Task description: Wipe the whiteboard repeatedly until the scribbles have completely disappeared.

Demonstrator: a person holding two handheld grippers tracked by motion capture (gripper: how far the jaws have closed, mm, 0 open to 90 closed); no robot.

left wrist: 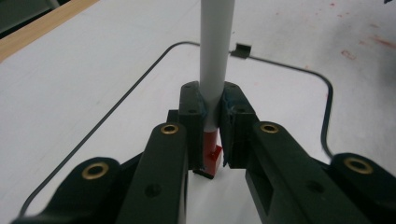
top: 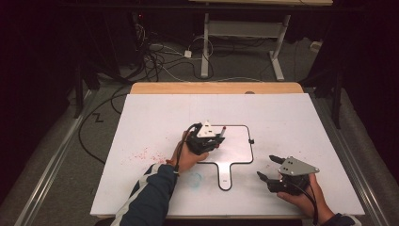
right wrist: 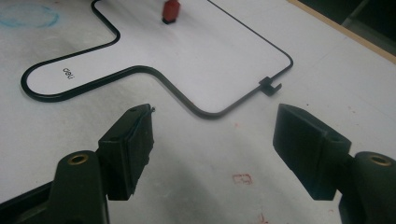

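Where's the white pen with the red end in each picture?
High view: the pen is near the middle, over the whiteboard, at the front of the left tool.
Left gripper view: centre; the white barrel runs to the top edge, clamped between the jaws.
Right gripper view: its red end at the top edge, left of centre.
Shared landmark: black clip on the whiteboard's rim.

A white table (top: pixel 301 122) has a wooden strip (top: pixel 216 88) along its far edge. Red stains (top: pixel 143 154) lie near its left edge and a blue smear (top: pixel 195 177) near its front edge. Cables (top: pixel 160 61) sprawl on the floor beyond, beside a white desk frame (top: pixel 244 30)
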